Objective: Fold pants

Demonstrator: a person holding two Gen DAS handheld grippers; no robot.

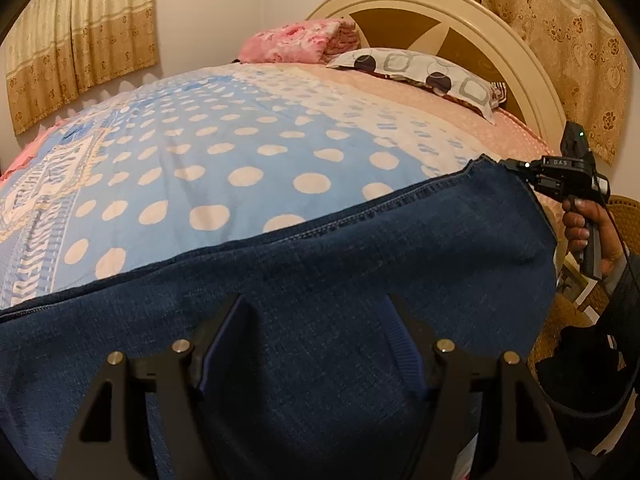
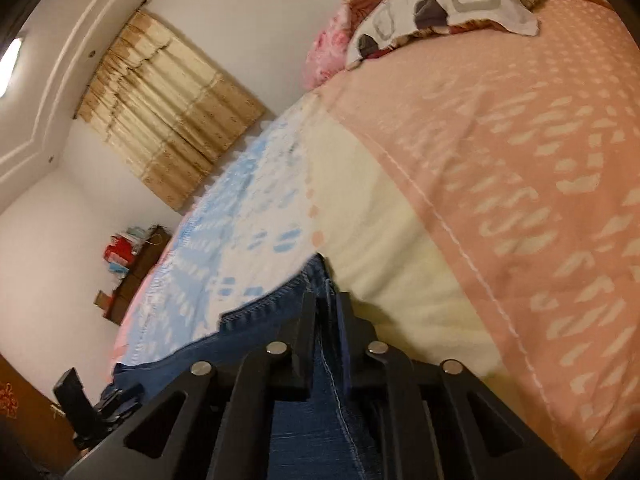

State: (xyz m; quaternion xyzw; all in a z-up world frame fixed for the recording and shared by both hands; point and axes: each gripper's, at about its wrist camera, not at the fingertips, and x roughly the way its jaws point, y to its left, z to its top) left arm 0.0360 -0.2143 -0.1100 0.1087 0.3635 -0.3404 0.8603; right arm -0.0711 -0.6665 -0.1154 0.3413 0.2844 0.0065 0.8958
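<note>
- Curtain (image 1: 80, 36) hangs at the far left, behind the bed.
- Bedspread (image 1: 224, 152), blue with white dots, covers the left and middle of the bed; it turns cream and then pink toward the right.
- Pants (image 1: 320, 280), dark blue denim, lie along the near edge of the bed, spread from the left to a raised corner on the right.
- Left gripper (image 1: 310, 344) hovers over the middle of the pants with its fingers spread wide; nothing is pinched between them, and whether the tips touch the cloth is hard to say.
- Pink blanket (image 1: 296, 42) and a spotted pillow (image 1: 416, 70) sit at the far end by the rounded headboard (image 1: 480, 12).
- Right gripper (image 1: 516, 170) is clamped on the far right corner of the pants; its own camera shows the fingers (image 2: 306, 320) pressed tight on a seamed denim edge.
- A hand (image 1: 588, 232) holds that tool just off the right side of the bed.
- Progress, as a judgement: the fold looks barely begun. One corner is seized, the left tool has not taken hold, and the cloth is not yet doubled over.
- Left to do: a second grip, carrying the edge across, then smoothing.
</note>
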